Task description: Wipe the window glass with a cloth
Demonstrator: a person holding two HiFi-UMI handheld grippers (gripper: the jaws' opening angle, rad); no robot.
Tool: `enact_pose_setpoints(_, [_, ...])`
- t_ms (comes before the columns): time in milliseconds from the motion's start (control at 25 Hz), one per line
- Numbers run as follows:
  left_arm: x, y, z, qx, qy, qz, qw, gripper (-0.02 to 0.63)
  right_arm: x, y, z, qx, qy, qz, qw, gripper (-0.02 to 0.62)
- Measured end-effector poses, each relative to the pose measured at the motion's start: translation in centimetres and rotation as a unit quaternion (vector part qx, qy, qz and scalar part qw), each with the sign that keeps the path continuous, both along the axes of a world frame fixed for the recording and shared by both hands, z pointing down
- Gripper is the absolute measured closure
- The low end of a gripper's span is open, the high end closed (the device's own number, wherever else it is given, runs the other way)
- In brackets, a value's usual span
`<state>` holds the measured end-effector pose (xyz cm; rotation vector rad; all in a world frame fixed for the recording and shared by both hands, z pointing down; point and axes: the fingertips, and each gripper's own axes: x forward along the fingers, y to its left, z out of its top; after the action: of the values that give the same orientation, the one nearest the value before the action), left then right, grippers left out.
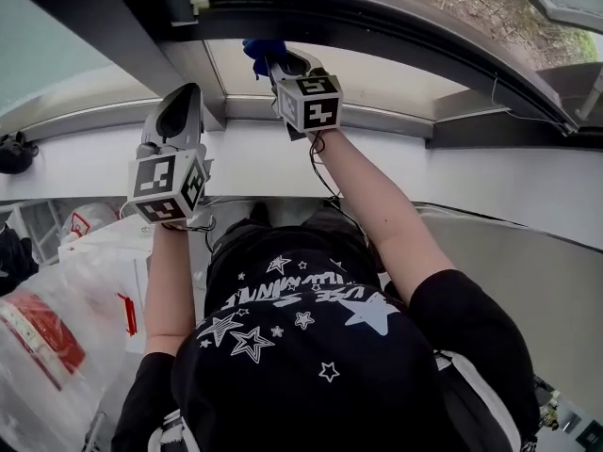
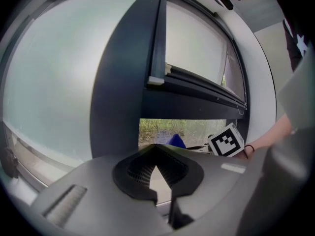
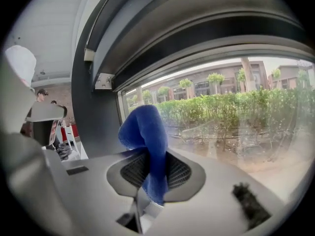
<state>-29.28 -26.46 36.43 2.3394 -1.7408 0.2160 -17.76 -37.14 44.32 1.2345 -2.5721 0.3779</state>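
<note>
**Step in hand.** The operator is presenting the cloth to the glass; judged from these views, wiping is at its start.

**Right gripper.** The right gripper (image 3: 153, 157) is pinching a blue cloth (image 3: 143, 129) between its jaws. The cloth is standing out of the jaw tips as a folded wad, bulging ahead of them and slightly to their left. The lower window pane (image 3: 231, 132) is lying directly ahead of the jaws. Contact between wad and pane cannot be confirmed.

**Left gripper.** The left gripper (image 2: 156, 150) is idling with its jaws pressed together on nothing. It is pointing at the dark upright frame post (image 2: 118, 97), with a frosted pane (image 2: 49, 82) to the left of its jaws.

**Edges.**
- The upright frame post is sitting just left of the right jaws.
- The dark upper frame rail (image 3: 206, 23) is running close above them.
- The grey sill (image 1: 377, 113) is lying just below them.

**Open room.** The pane is extending unobstructed to the right of the right jaws. The left gripper is standing clear, beyond the post.

**Next move, as judged.** The wad is needing firm pressure against the pane, then a sweep to the right, away from the post. Only cloth should be meeting glass, not the jaw tips.
</note>
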Motion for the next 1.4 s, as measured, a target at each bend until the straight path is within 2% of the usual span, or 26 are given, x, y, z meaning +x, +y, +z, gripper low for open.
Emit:
enact_pose_setpoints(160, [3.9,-1.3,0.5,-0.010,-0.015,0.011,0.9998,0.598,5.3,-0.2,-0.1,-0.002,0.002,0.003,1.000,0.522])
enact_pose_setpoints(360, [9.8,-3.2,0.3,-0.011,-0.022,0.029,0.9993,0.597,12.7,-0.5,-0.1,-0.007,-0.010,0.031,0.999,0.521])
enact_pose_setpoints(800, [24.8,-4.1,0.3,-0.021,-0.034,0.087,0.9954,0.598,31.6,-0.2,-0.4,-0.012,-0.026,0.113,0.993,0.521])
enact_pose_setpoints(1000, [30.8,-4.1,-0.4,-0.017,-0.042,0.112,0.9927,0.597,39.9,-0.2,-0.8,-0.018,-0.056,0.158,0.986,0.520])
enact_pose_setpoints(1240, [37.5,-4.0,-0.7,-0.009,-0.050,0.141,0.9886,0.597,49.8,0.1,-0.8,-0.014,-0.062,0.221,0.973,0.521])
enact_pose_setpoints(1400, [41.7,-3.8,-0.8,-0.006,-0.051,0.162,0.9854,0.597,54.8,0.6,-1.0,-0.011,-0.063,0.252,0.966,0.520])
